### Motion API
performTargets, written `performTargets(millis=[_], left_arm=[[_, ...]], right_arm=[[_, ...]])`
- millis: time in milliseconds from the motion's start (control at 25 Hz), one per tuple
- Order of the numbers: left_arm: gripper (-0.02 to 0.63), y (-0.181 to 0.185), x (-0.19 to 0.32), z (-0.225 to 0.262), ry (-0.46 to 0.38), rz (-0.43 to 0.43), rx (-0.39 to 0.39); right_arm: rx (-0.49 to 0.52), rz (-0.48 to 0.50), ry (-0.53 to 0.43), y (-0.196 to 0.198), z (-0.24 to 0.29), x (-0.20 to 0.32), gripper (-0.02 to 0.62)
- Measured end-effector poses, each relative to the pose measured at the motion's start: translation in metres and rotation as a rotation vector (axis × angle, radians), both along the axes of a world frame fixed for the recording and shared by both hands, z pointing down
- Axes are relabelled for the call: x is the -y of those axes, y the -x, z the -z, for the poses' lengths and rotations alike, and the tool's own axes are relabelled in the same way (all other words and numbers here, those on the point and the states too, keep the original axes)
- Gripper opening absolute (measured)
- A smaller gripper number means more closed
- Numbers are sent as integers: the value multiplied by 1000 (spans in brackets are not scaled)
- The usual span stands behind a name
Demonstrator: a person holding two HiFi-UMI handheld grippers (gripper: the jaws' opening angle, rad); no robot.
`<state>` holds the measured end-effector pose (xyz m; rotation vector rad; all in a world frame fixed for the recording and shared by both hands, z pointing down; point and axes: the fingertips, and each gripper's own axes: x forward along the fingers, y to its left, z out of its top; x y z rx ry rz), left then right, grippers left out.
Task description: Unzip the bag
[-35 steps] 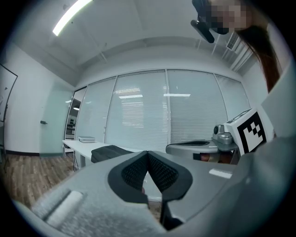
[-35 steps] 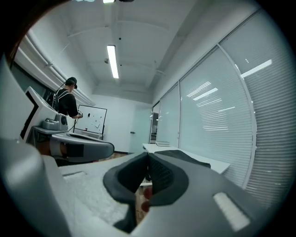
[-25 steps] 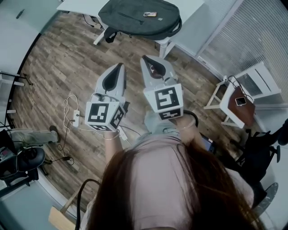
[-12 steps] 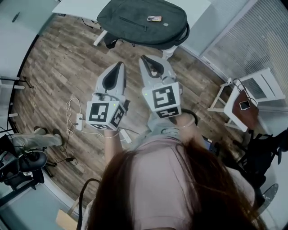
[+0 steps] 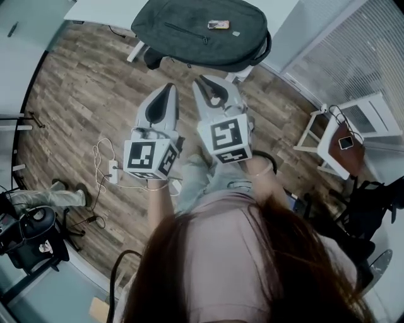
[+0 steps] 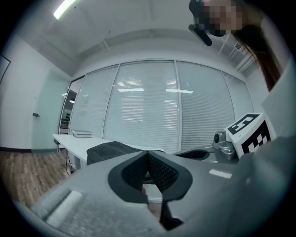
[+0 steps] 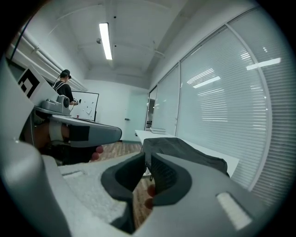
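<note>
Both grippers stand nearer the bag than 1 second ago, and the bag shows larger at the top of the head view. It is a dark grey backpack lying flat on a white table, with a small phone-like thing resting on its upper face. The left gripper and the right gripper are held side by side over the wooden floor, both pointing toward the bag and well short of it. In the left gripper view the 2 jaws meet at their tips with nothing between them. In the right gripper view the jaws are drawn together to a thin slit and are also empty, with the bag lying beyond them.
</note>
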<state>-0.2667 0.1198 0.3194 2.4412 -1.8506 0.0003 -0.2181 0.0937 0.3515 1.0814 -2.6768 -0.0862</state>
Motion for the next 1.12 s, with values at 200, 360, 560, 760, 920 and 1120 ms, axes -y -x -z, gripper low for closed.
performTargets(millis=[200, 360, 560, 760, 920, 1120], left_arm=[[3, 15, 19, -3, 0, -36, 5], [3, 27, 34, -8, 6, -74, 7], [3, 34, 52, -22, 25, -117, 16], [3, 37, 69, -39, 47, -169, 32], [3, 42, 85, -52, 56, -204, 37], [3, 47, 101, -65, 61, -243, 44]], right_arm=[[-24, -52, 9, 11, -10, 16, 48], [-43, -95, 24, 20, -22, 26, 49], [-52, -134, 40, 30, -41, 37, 52], [-85, -184, 62, 37, -63, 50, 69], [-95, -234, 80, 42, -83, 61, 71], [-99, -283, 98, 48, -103, 68, 72]])
